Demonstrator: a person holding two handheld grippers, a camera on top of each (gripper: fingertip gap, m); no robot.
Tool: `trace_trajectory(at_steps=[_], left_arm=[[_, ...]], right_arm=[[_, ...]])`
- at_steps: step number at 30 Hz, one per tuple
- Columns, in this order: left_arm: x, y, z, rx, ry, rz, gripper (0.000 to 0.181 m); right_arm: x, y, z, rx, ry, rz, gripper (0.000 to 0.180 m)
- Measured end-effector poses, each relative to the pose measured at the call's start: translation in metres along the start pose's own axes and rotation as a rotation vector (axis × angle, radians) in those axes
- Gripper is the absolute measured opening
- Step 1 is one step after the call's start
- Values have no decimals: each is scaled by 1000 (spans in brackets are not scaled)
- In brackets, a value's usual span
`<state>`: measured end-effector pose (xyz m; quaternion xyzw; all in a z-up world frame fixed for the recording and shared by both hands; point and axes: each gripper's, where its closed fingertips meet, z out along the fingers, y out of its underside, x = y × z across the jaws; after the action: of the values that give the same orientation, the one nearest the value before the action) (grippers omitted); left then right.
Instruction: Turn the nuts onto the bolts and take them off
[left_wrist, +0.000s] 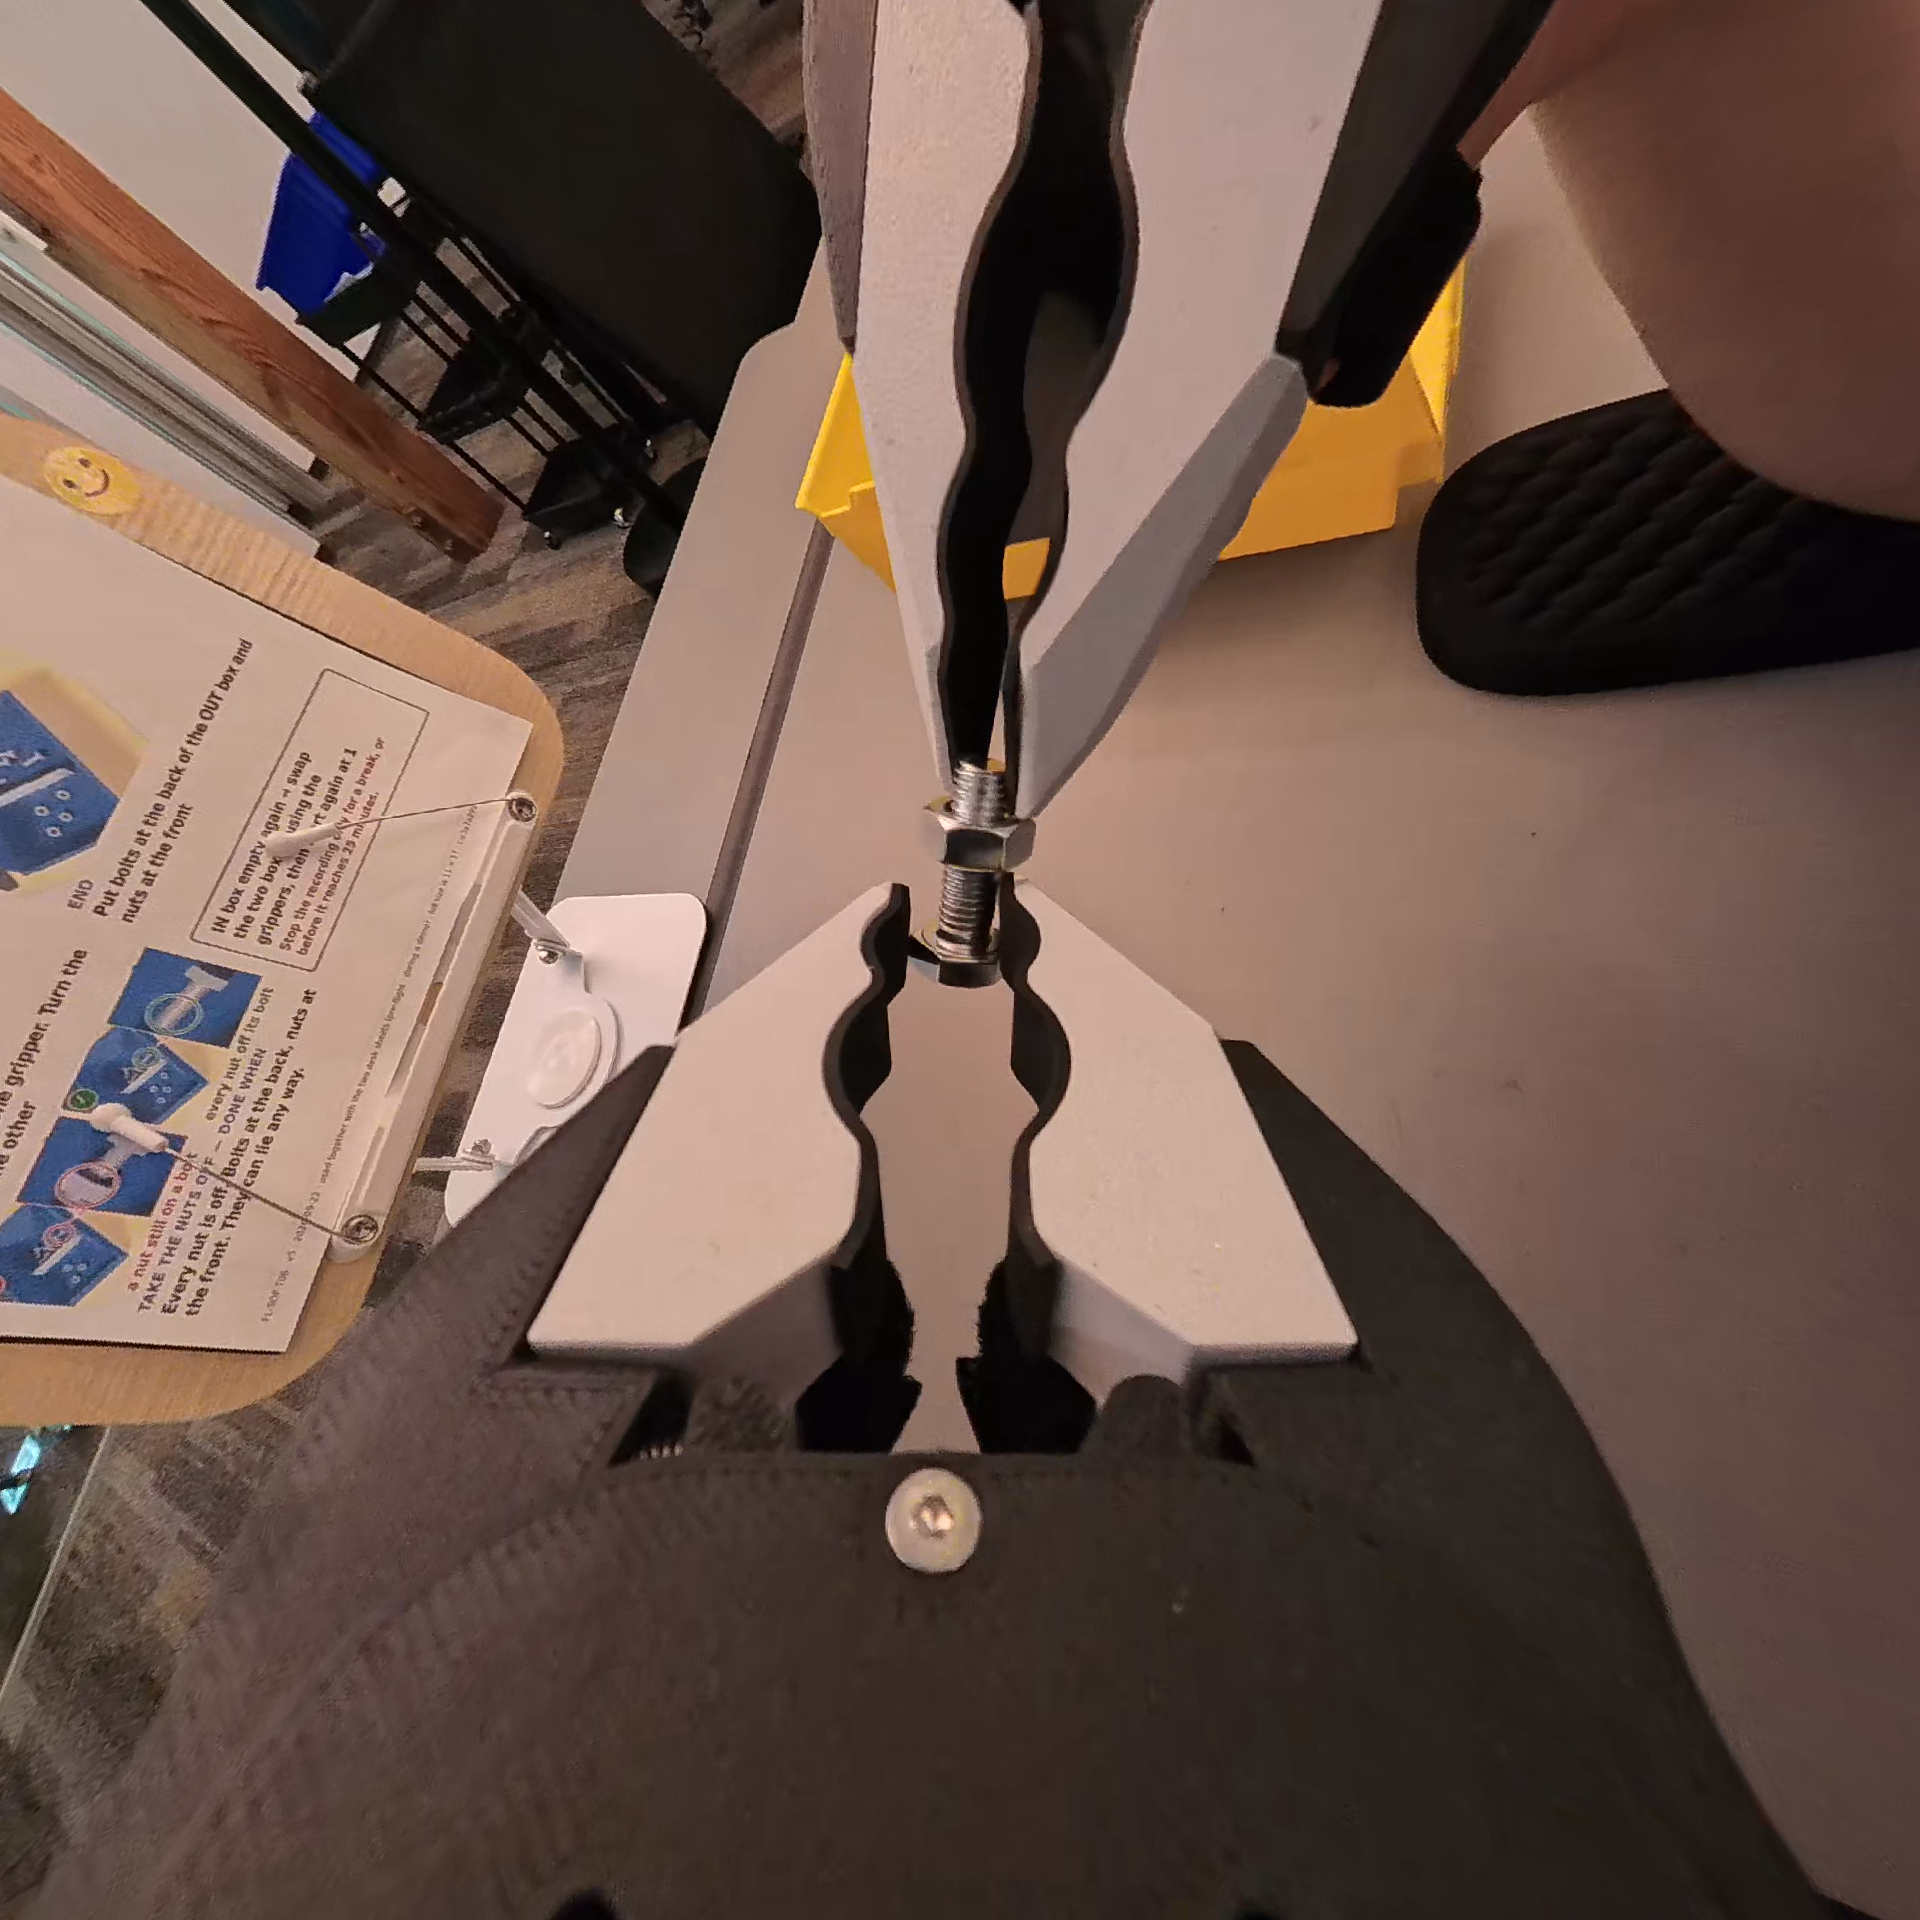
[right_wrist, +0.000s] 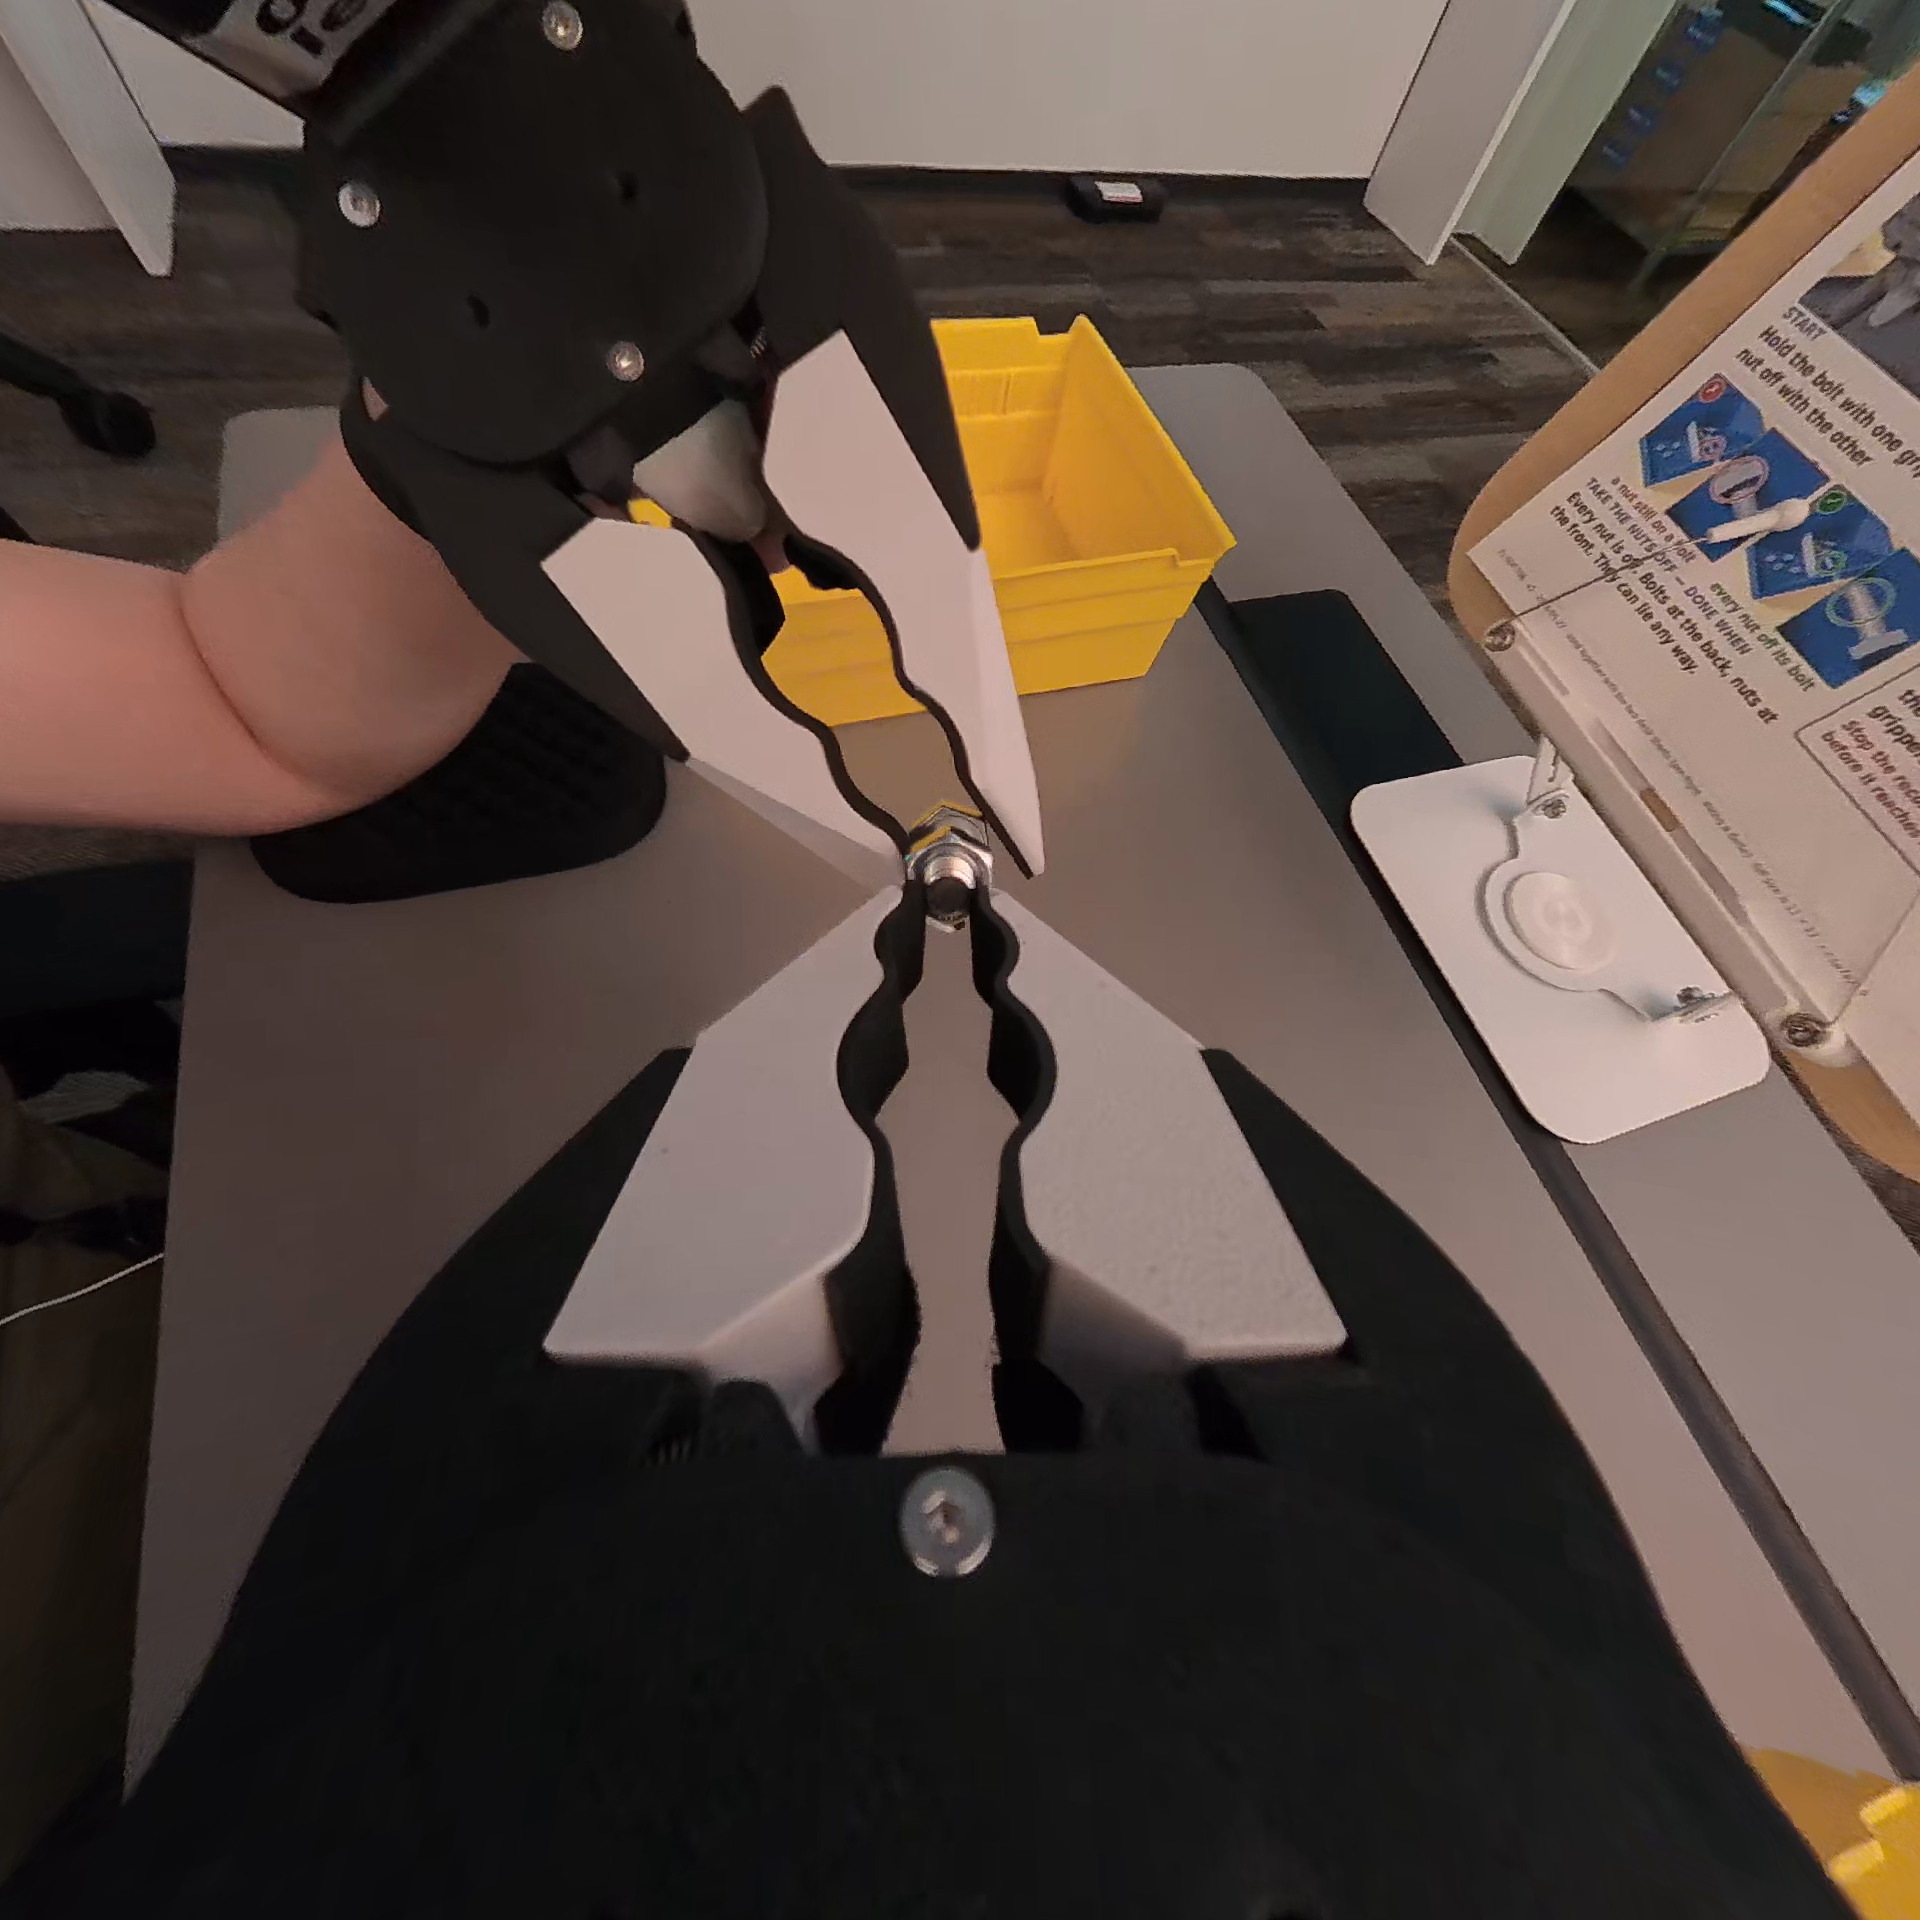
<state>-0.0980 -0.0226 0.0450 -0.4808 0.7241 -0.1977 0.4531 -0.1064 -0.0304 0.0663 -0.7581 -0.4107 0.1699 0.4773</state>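
A silver bolt (left_wrist: 961, 904) is held in the air between both grippers over the grey table (left_wrist: 1455, 1039). A hex nut (left_wrist: 982, 831) sits partway along its thread. My left gripper (left_wrist: 956, 951) is shut on the bolt's head end. My right gripper (left_wrist: 977, 779) comes in from the far side, shut on the threaded tip just beyond the nut. In the right wrist view my right gripper (right_wrist: 940, 909) pinches the bolt's end. The nut (right_wrist: 948, 862) sits just past it, and the left gripper (right_wrist: 951, 831) holds the far end.
An open yellow bin (right_wrist: 1101, 520) stands at the table's back. A black pad (right_wrist: 488, 790) lies under a person's arm (right_wrist: 312, 675). A wooden instruction board (right_wrist: 1714, 582) on a white base (right_wrist: 1558, 935) stands at the table's side. Another yellow bin corner (right_wrist: 1860, 1860) shows nearby. Left and right tips are no more than a few centimetres apart.
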Motion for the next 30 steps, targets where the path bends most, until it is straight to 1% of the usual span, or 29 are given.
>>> trace_trajectory(at_steps=[4,7,12,14,17,21,23,25,27,30], left_arm=[[4,3,2,-23,21,15,14],[3,2,2,-24,22,20,14],[-3,-6,-2,15,14,-4,14],[-7,-12,-5,41,23,-54,14],[-13,-23,-13,137,52,-153,14],[-23,-37,-28,279,130,-347,13],[-26,-43,-36,353,199,-467,13],[-27,-50,-42,418,275,-562,13],[-27,-52,-45,444,322,-616,13],[-27,-51,-42,439,321,-632,13]], right_arm=[[-3,3,1,-40,27,-41,7],[-2,2,0,-33,40,-46,7],[2,-10,-6,57,53,-71,8],[5,-18,-11,115,58,-65,9],[9,-33,-22,229,55,-25,24],[11,-60,-42,452,17,7,40],[12,-69,-47,541,-2,38,45],[13,-72,-44,583,-30,74,51],[13,-72,-35,589,-55,111,53],[11,-72,-23,600,-95,157,54]])
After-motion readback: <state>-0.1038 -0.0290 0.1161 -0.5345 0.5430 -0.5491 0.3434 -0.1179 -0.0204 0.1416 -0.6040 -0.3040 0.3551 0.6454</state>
